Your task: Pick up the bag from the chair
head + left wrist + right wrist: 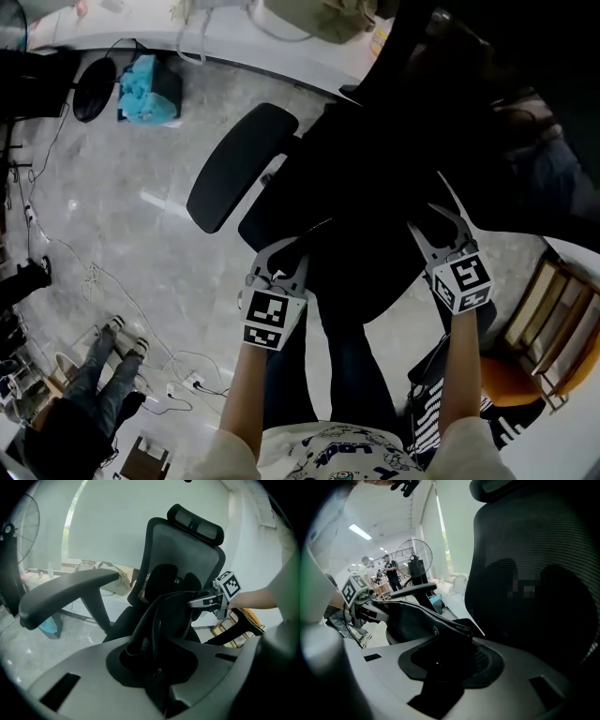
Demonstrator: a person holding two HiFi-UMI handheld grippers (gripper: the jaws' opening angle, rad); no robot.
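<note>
A black bag [367,246] lies on the seat of a black office chair [240,165], hard to tell from the dark seat in the head view. My left gripper [281,265] is at the bag's left edge and my right gripper [439,230] at its right edge. In the left gripper view the jaws of the left gripper [151,654] pinch the bag's [161,617] folded strap and fabric. In the right gripper view the right gripper [440,660] grips the bag's [417,616] zippered edge. The bag stretches between the two grippers in front of the mesh backrest [185,559].
The chair's padded armrest [65,592] juts out on the left. A blue object [148,89] and a fan [94,89] stand on the grey floor with loose cables. A seated person's legs [105,367] are at lower left. A wooden shelf [555,317] stands at right.
</note>
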